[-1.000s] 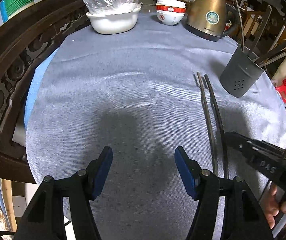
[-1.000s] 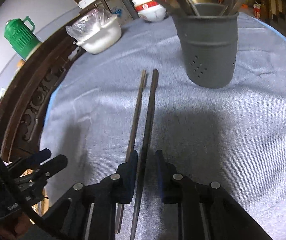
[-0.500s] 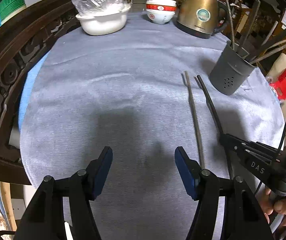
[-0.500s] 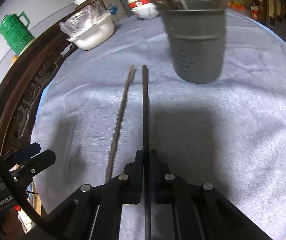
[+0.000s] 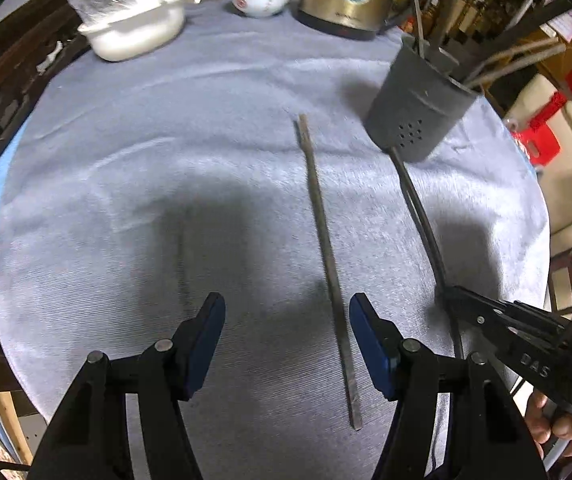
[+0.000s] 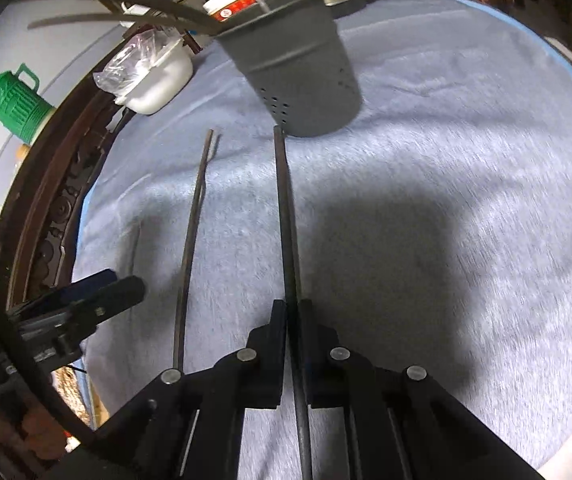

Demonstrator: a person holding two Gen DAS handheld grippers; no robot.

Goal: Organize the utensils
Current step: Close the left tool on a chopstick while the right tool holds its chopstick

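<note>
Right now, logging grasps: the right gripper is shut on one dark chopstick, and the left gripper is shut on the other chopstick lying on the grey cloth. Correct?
Not quite. The left gripper is open in the left wrist view; the other chopstick lies untouched on the grey cloth. The right gripper is shut on one dark chopstick.

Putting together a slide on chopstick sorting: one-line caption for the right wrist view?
Right gripper clamps one chopstick, tip near the grey utensil holder; its mate lies on the tablecloth.
</note>
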